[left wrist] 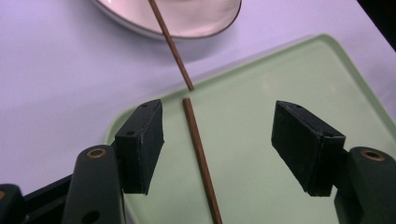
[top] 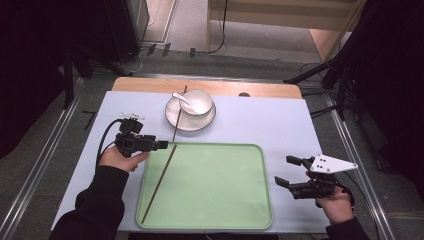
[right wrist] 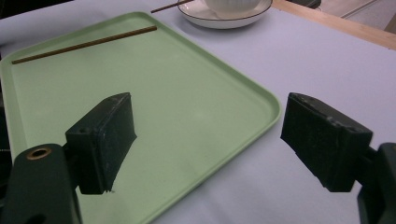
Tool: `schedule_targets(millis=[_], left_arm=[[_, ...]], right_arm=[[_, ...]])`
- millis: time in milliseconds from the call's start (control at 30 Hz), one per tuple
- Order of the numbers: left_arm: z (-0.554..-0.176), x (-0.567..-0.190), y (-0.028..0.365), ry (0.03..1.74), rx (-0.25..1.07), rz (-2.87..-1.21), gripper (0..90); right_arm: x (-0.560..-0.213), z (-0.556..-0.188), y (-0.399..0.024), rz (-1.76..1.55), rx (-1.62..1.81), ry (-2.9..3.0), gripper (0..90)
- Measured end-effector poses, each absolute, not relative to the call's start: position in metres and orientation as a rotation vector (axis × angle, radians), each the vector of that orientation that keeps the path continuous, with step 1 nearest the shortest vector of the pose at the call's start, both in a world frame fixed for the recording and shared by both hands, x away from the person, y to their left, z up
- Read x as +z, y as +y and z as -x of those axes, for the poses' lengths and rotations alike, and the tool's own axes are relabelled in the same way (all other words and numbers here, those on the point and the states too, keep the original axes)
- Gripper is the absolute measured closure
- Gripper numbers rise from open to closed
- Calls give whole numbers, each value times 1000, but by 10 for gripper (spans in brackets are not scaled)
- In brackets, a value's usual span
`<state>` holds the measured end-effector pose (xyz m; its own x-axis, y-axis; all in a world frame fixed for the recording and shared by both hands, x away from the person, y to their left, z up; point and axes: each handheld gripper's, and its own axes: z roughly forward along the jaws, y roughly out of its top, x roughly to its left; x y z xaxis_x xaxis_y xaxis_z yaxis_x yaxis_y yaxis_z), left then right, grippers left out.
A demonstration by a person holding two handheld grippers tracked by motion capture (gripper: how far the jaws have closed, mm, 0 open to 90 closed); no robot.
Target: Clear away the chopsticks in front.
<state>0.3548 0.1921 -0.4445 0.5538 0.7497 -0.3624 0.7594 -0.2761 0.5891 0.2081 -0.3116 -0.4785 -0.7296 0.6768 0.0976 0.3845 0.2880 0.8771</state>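
left hand-held gripper spread over chopstick | right hand-held gripper spread; tray

both grippers are black, with blocky square-ended jaws and brass-ringed screw holes at the knuckles. the left gripper trails a looping black cable, and the right gripper carries a grey three-cornered plate with small dark holes. the person wears black sleeves.

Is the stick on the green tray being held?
No. The chopstick lies flat in the tray, between the left gripper's open jaws, which do not touch it.
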Motion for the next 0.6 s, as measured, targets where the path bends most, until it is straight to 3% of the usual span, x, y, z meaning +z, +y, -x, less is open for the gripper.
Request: schedule_targets(millis=[467, 600], left_arm=[[-395, -443, 179, 1185, 4, -2060, 309], [-413, -447, 175, 1204, 94, -2072, 269]], right_arm=[[-479, -207, -312, -979, 1411, 2266, 180], [-479, -206, -314, -977, 1418, 2262, 180]])
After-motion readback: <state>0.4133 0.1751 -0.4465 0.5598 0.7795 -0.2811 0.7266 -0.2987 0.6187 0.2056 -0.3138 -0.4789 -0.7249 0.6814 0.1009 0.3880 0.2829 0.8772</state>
